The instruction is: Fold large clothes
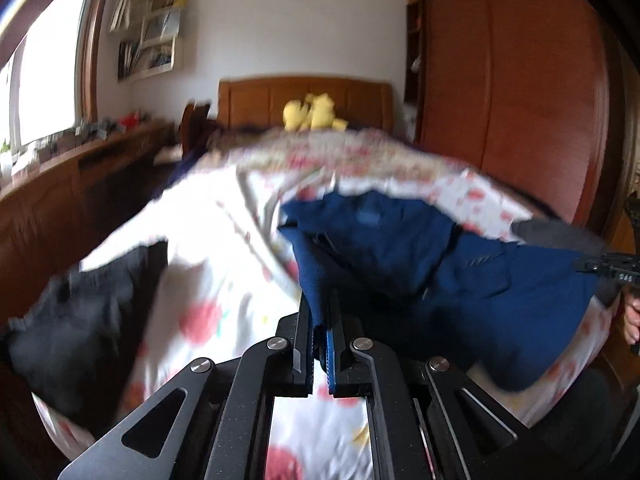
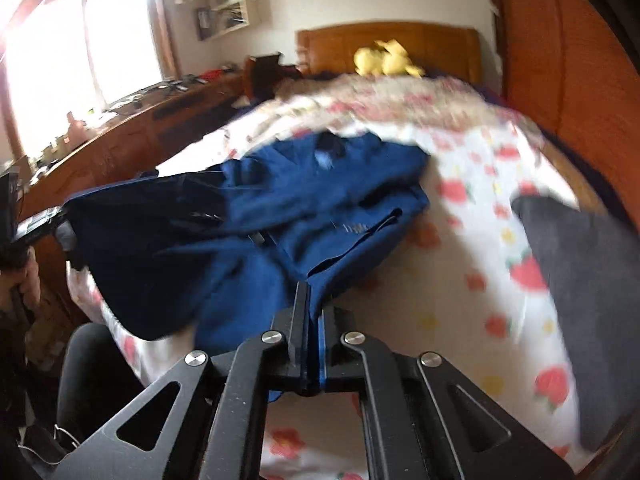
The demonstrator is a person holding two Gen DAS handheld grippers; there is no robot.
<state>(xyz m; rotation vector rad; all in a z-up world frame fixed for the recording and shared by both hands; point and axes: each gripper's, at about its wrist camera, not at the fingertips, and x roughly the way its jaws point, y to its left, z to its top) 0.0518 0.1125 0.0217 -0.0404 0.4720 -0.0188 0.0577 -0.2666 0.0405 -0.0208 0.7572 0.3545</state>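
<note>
Left wrist view: the left tool (image 1: pixel 320 320) sits at the lower centre of the frame, its jaws pressed together on a fold of the navy blue garment (image 1: pixel 400 248). The cloth rises out of the jaws and spreads to the right half of the frame over the bed (image 1: pixel 224 264), which is covered in a white sheet printed with red flowers. A black garment (image 1: pixel 84 328) lies at the lower left on the same sheet. At the right edge a dark tool and part of a hand (image 1: pixel 632 320) show. A yellow plush toy (image 1: pixel 312 114) sits against the wooden headboard (image 1: pixel 256 100) in the upper centre, and a wooden wardrobe (image 1: pixel 512 80) fills the upper right.

Right wrist view: the right tool (image 2: pixel 310 312), at the lower centre, is likewise clamped on an edge of the navy blue garment (image 2: pixel 280 216), which stretches up and left across the middle of the frame, lifted off the flowered sheet near the jaws. A grey garment (image 2: pixel 592 300) lies along the right edge of the bed (image 2: pixel 460 280). The whole picture is blurred, so finer detail of the cloth cannot be made out.
</note>
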